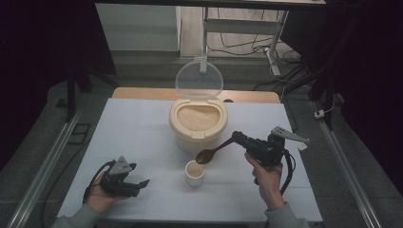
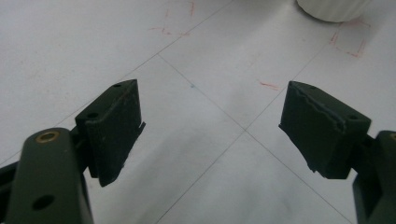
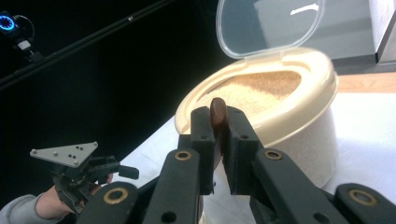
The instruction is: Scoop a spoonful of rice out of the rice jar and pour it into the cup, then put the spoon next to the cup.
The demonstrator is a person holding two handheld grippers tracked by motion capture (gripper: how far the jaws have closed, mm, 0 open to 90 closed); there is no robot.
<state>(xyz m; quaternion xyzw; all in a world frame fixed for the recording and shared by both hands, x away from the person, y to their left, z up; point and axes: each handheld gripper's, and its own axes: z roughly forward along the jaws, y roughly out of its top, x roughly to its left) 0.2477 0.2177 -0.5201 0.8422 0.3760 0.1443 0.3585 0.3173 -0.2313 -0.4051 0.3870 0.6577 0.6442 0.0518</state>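
Lower left of the high view: my left gripper (image 1: 142, 183) rests low on the white table (image 1: 133, 123), hand under it, grey plate on top. Its jaws are spread wide with nothing between them; the left gripper view has bare table between the two black pads (image 2: 116, 126) and the base of a white vessel (image 2: 332, 9) at the top edge. Centre of the high view: small white cup (image 1: 195, 173) stands on the table, just in front of the cream rice bin (image 1: 197, 124), whose clear lid (image 1: 199, 78) stands open and upright over the grain. Right of centre: my right gripper (image 1: 235, 136) is pressed together on the handle of a brown spoon (image 1: 212, 152); the bowl hangs just above the cup's rim. Right gripper view: spoon handle end (image 3: 218, 113) pinched between the jaws, bin (image 3: 280, 121) behind, left gripper (image 3: 128, 171) at lower left.
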